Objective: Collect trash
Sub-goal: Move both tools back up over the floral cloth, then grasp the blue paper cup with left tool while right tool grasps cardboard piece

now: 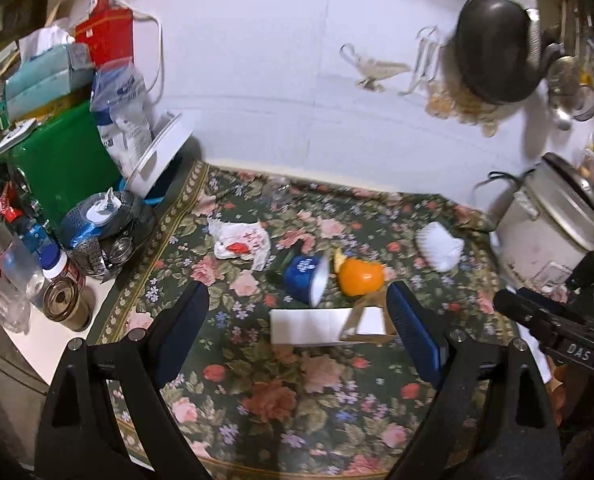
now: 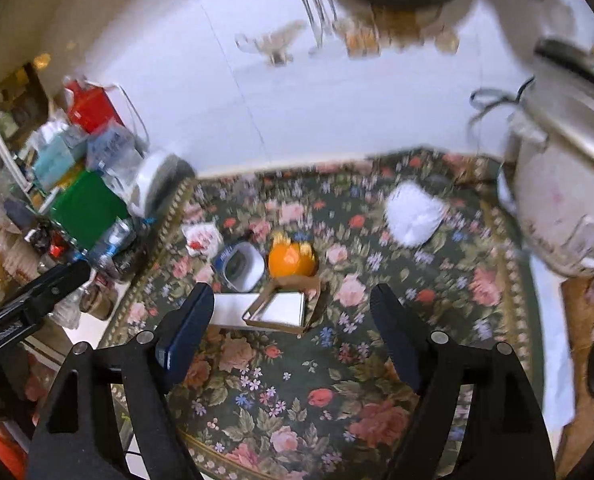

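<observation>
Left gripper: jaws released, nothing between the pads, over the floral cloth.
Right gripper: jaws spread, gripping nothing.
Trash: white box just ahead of both jaws; orange peel and tipped blue cup beyond it; crumpled wrapper farther left.
Writing: "DAS" on the right gripper's body, in the left view; other labels blurred.

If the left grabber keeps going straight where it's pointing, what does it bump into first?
Probably the white paper bag lying flat on the flowery cloth. It sits right between the open left gripper fingers, ahead of the blue cup and orange peel. Depth is hard to judge.
</observation>
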Action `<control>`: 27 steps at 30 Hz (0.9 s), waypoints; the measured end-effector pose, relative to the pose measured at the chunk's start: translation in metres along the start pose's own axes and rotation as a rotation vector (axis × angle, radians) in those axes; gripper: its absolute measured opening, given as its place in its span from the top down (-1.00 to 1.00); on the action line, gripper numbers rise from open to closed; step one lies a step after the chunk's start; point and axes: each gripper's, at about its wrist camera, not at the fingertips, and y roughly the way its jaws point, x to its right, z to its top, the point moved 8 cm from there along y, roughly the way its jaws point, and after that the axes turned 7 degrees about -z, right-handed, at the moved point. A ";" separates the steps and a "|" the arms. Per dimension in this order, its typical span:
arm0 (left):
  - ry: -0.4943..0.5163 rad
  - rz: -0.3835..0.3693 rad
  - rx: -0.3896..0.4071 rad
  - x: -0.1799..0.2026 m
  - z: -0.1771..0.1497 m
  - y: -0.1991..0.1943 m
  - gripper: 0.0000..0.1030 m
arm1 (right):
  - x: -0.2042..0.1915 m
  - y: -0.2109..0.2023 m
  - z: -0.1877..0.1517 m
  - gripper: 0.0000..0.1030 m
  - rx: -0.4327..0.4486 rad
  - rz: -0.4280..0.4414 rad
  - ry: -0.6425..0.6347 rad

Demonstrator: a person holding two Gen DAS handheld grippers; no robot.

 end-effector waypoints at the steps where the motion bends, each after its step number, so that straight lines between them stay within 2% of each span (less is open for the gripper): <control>1: 0.001 -0.002 -0.007 -0.004 0.001 0.005 -0.75 | -0.002 0.011 0.000 -0.51 -0.022 -0.001 0.009; 7: 0.022 -0.026 -0.068 -0.038 0.007 0.041 -0.75 | -0.023 0.076 -0.009 -0.51 -0.148 -0.029 0.062; 13: 0.057 -0.070 -0.171 -0.057 0.002 0.084 -0.75 | -0.023 0.134 -0.025 -0.51 -0.252 -0.139 0.126; 18: 0.087 -0.134 -0.255 -0.057 -0.005 0.121 -0.75 | -0.013 0.156 -0.041 -0.51 -0.315 -0.161 0.213; 24: 0.097 -0.202 -0.341 -0.050 -0.013 0.160 -0.75 | -0.008 0.160 -0.047 -0.50 -0.321 -0.126 0.297; 26: 0.101 -0.232 -0.359 -0.045 -0.015 0.171 -0.74 | -0.008 0.158 -0.047 -0.31 -0.304 -0.128 0.282; 27: 0.104 -0.241 -0.366 -0.043 -0.016 0.176 -0.72 | -0.008 0.157 -0.047 -0.29 -0.300 -0.133 0.269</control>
